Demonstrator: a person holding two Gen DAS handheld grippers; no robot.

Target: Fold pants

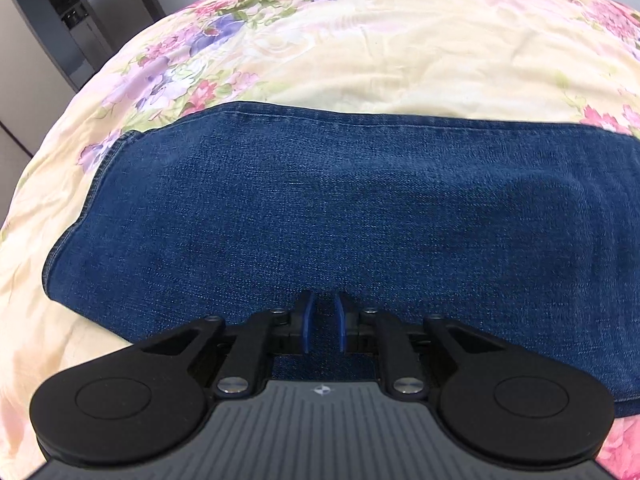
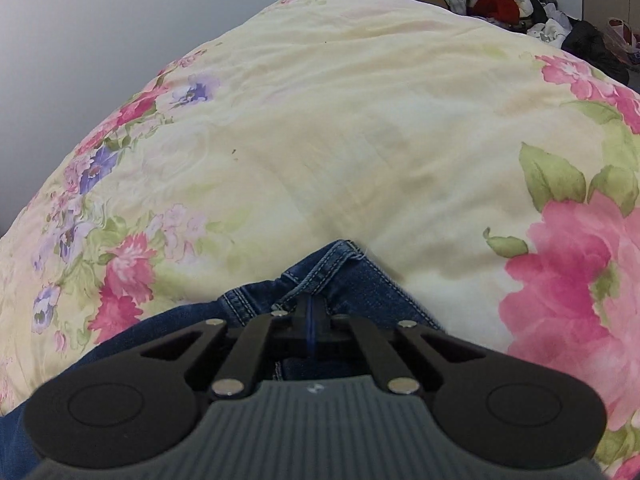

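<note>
Jeans (image 1: 340,216): blue denim, spread flat across the floral bedspread (image 1: 400,48), hem at the left end
Left claw (image 1: 324,322): blue pads a narrow gap apart, over the near edge of the denim; cannot tell if any cloth is pinched
Right claw (image 2: 313,320): closed tight at the bunched, seamed end of the jeans; cannot tell if fabric is caught
Background: pile of clothes (image 2: 512,4) beyond the bed's far edge
</note>
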